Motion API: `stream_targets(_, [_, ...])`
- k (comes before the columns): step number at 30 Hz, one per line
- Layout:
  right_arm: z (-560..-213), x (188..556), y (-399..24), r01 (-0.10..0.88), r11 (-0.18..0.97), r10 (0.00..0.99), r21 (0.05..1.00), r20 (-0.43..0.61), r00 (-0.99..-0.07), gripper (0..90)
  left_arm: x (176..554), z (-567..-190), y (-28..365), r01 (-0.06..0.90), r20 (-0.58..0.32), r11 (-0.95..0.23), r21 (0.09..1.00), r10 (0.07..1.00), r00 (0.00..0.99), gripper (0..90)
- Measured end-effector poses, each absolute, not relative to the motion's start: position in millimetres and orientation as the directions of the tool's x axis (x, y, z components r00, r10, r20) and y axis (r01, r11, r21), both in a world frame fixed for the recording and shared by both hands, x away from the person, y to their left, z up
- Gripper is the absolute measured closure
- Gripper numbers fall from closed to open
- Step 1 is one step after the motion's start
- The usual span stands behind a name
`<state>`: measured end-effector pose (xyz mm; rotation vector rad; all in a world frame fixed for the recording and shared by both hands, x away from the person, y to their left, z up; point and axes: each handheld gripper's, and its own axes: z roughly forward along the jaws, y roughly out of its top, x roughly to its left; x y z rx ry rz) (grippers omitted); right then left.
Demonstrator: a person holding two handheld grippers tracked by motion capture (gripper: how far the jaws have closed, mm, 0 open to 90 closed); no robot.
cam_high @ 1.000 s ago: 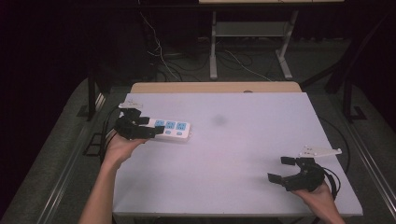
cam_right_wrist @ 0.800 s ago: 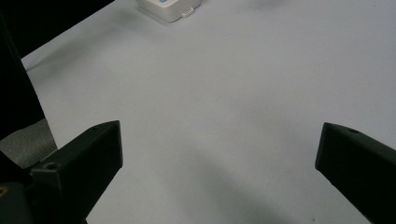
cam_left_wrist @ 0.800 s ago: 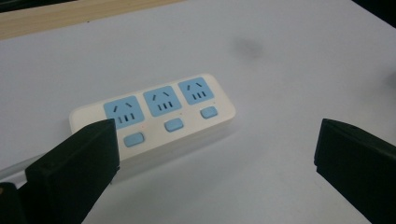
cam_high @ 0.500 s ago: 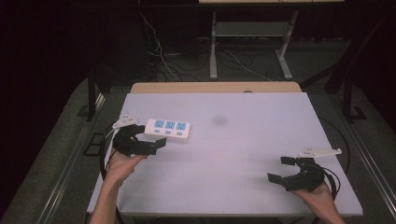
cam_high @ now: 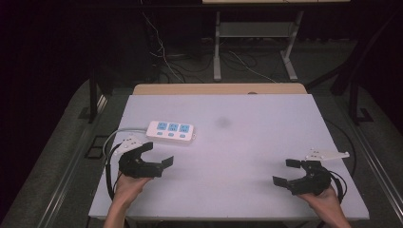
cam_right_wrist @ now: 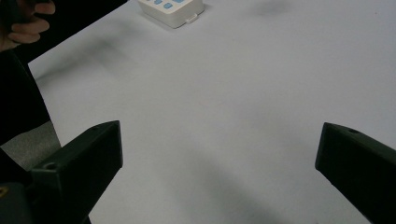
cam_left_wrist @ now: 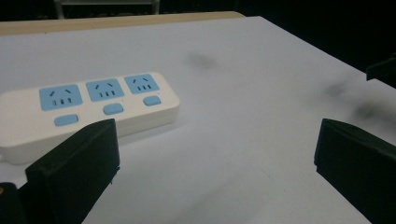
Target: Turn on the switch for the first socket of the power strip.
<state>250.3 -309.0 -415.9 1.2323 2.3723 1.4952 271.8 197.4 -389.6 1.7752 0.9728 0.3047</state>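
Power strip sole obstacle, far-left

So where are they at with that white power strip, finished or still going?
Looks mostly done: the power strip lies flat on the white table, and nothing is holding it. The left claw sits just in front of it, apart from it, its jaws wide and just opened with nothing between them. The right claw rests open near the table's other corner. What is left, if anything, I can't tell.

White power strip, three blue sockets, lying flat, left part of table, cord trailing left
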Motion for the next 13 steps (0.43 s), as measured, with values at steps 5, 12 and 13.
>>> stream_targets(5, [-415.8, 250.1, -309.0, 0.582, 0.200, 0.659, 0.788, 0.331, -0.675, 0.3, 266.3, -399.7, 195.9, 0.472, -0.240, -0.134, 0.871, 0.723, 0.647, 0.0])
stream_targets(12, [-416.0, 250.3, -308.8, 0.584, 0.202, 0.658, 0.786, 0.333, -0.675, 0.3, 265.2, -409.0, 188.4, 0.485, -0.242, -0.161, 0.860, 0.708, 0.664, 0.0])
stream_targets(13, [-416.1, 250.4, -308.9, 0.584, 0.201, 0.658, 0.787, 0.333, -0.675, 0.3, 265.1, -409.6, 187.5, 0.484, -0.243, -0.161, 0.860, 0.705, 0.667, 0.0])
